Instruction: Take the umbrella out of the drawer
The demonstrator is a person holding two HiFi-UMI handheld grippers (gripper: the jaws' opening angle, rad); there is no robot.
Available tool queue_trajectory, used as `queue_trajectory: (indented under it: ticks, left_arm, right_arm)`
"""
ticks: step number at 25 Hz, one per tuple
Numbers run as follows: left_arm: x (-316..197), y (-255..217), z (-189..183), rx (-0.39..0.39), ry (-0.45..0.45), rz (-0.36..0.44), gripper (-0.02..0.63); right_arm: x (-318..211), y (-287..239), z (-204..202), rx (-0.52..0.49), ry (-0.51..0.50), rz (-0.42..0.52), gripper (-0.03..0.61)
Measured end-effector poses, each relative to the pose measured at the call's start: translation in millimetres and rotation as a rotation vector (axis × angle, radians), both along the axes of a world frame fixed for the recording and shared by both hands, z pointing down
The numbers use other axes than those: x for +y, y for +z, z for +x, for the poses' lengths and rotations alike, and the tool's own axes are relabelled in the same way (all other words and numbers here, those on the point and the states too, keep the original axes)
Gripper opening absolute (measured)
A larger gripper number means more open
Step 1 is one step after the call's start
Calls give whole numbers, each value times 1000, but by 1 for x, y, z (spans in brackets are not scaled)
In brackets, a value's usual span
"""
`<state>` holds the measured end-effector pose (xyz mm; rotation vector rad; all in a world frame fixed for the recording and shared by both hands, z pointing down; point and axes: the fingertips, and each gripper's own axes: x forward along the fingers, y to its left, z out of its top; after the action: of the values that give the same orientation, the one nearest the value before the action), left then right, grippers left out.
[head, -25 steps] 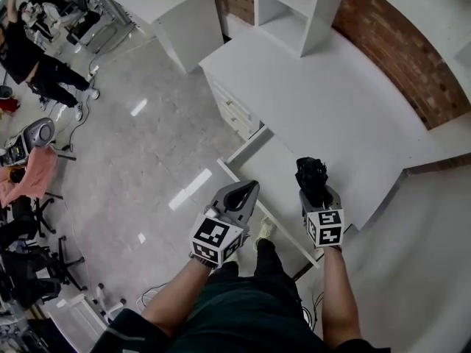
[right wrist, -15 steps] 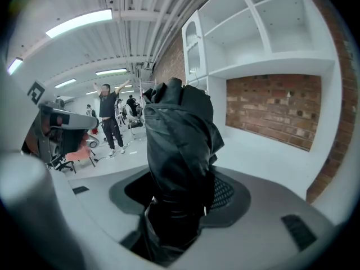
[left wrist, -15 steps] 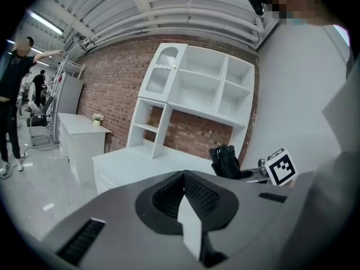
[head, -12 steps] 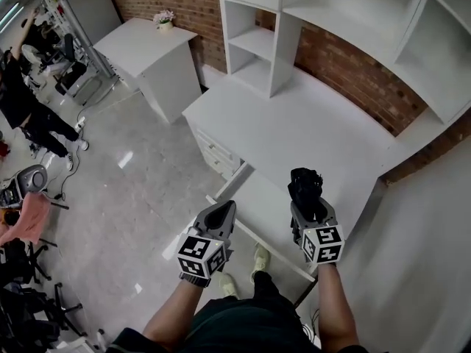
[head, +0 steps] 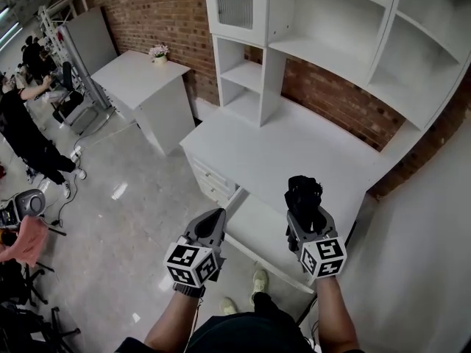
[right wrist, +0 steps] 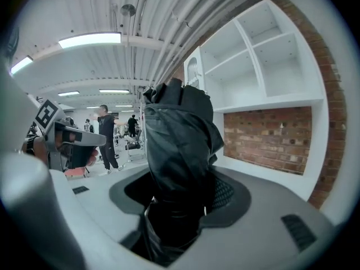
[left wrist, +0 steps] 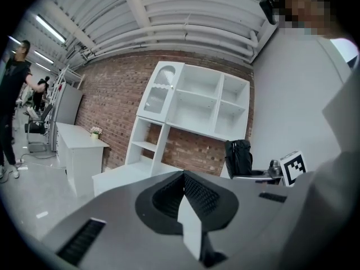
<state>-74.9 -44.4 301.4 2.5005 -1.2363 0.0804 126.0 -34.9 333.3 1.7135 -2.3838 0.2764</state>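
A folded black umbrella [head: 303,197] stands up out of my right gripper [head: 305,213], whose jaws are shut on it; in the right gripper view the umbrella [right wrist: 180,151] fills the middle and hides the fingertips. It is held above the open white drawer [head: 254,230] of the desk. My left gripper [head: 211,225] is shut with nothing in it, to the left of the drawer over the floor. In the left gripper view the left gripper [left wrist: 183,198] points at the shelves and the umbrella [left wrist: 238,157] shows at the right.
A white desk [head: 294,149] runs along the brick wall, with a white shelf unit [head: 324,28] on top. A second white table [head: 140,79] with a small flower pot [head: 158,52] stands to the left. People and chairs are at the far left.
The head view has tilted up, so the shelves and wall now show. Both grippers have risen a little relative to the drawer, the right one still holding the umbrella.
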Motion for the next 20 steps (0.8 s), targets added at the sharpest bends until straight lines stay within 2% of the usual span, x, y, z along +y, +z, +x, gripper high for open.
queue_trajectory:
  ticks: [13,20]
  left_arm:
    - [6,-62,-22,13,-17,86,6]
    - [7,-96,-37,16,-40,142,6]
  right_arm:
    - [15,-96,-14,-36,10,195,229]
    - [21,-133,-17,-51,17,266,229]
